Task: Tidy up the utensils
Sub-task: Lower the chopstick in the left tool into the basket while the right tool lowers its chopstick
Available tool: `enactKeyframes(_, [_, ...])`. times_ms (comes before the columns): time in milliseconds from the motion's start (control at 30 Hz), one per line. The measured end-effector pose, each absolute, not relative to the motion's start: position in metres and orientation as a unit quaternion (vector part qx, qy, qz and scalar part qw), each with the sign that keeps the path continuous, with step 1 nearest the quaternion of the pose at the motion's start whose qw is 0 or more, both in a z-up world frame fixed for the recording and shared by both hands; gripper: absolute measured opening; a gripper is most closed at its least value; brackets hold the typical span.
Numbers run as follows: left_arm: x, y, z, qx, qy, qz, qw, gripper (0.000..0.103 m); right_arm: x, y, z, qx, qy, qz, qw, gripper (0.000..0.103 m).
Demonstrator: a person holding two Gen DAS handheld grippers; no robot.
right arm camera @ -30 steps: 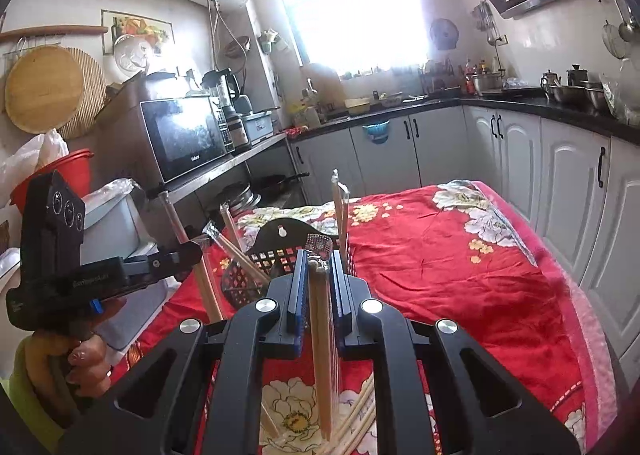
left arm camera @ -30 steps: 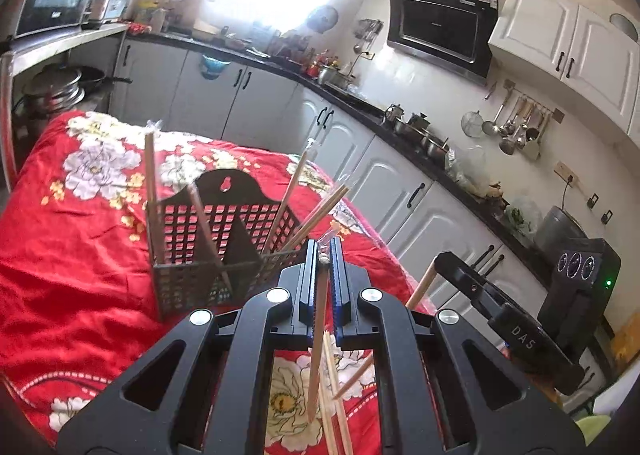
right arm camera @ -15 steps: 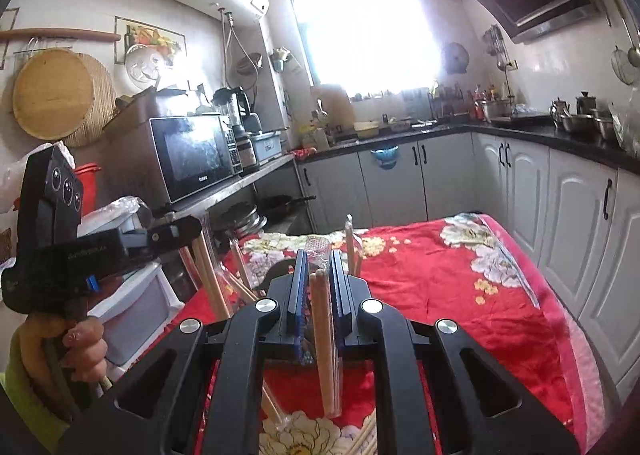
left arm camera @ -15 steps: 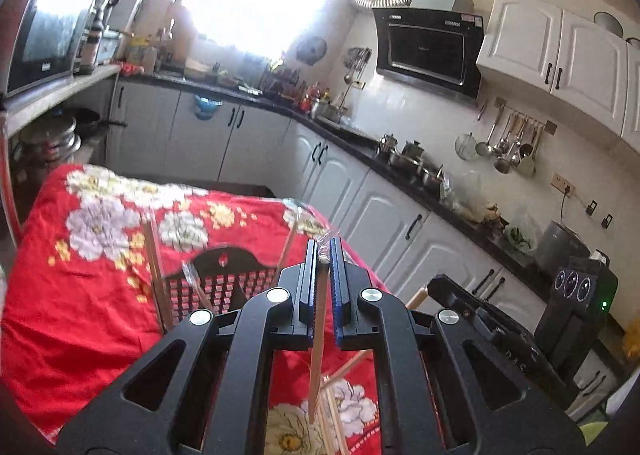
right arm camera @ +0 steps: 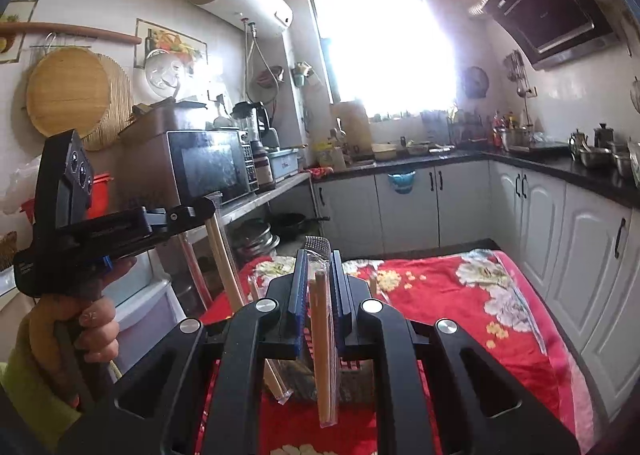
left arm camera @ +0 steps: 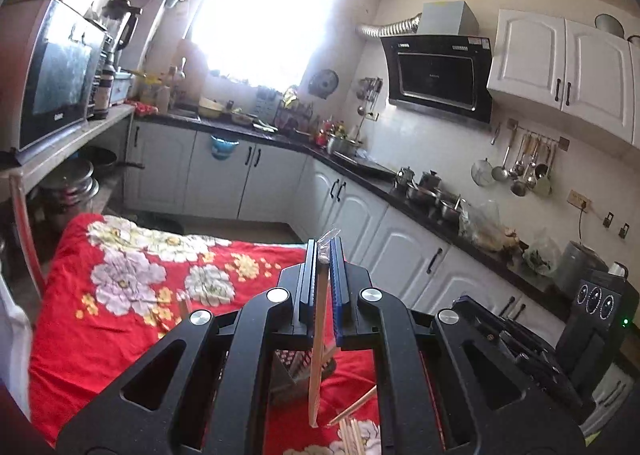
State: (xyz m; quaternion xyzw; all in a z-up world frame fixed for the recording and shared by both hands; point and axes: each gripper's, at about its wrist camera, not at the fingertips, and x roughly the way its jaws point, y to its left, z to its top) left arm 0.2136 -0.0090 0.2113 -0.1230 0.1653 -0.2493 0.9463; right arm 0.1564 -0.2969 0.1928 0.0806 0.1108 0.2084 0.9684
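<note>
Two black two-finger grippers with blue ribbed pads are raised over a table draped in a red cloth (left arm camera: 120, 335) printed with pale flowers. The left gripper (left arm camera: 324, 255) is closed tight on one wrapped pair of wooden chopsticks (left arm camera: 317, 355), a slim pale stick in a clear crinkled sleeve that hangs straight down from the pads; the right wrist view shows the same pair slanting down from that gripper, with the hand (right arm camera: 86, 319) on its handle in a yellow-green sleeve. The right gripper (right arm camera: 318, 267) is likewise clamped on a second wrapped pair (right arm camera: 323, 355), two square-sided sticks side by side in clear film with a dotted, crimped top. Beneath both tools sits a dark plastic lattice basket (right arm camera: 352, 371), largely hidden by the gripper bodies, with several more chopsticks (right arm camera: 253, 287) standing in it; their number cannot be counted. A few loose chopsticks (left arm camera: 352, 427) lie on the cloth just beside it. Compared with a second ago both grippers sit higher, so the basket has slid from the middle of each view to its lower edge, and the grips are unchanged
</note>
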Motion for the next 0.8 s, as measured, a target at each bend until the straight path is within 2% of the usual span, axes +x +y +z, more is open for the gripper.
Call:
enactKeyframes(333, [0.227, -0.006, 0.236, -0.115, 0.134, -0.226, 0.958, 0.003, 0.17, -0.286, 0.218, 0.068, 0.081, 0.215, 0.971, 0.011])
enactKeyframes(800, [0.25, -0.017, 0.225, -0.1, 0.118, -0.191, 0.969, 0.003, 0.191, -0.269, 0.237, 0.032, 0.037, 0.219, 0.975, 0.011])
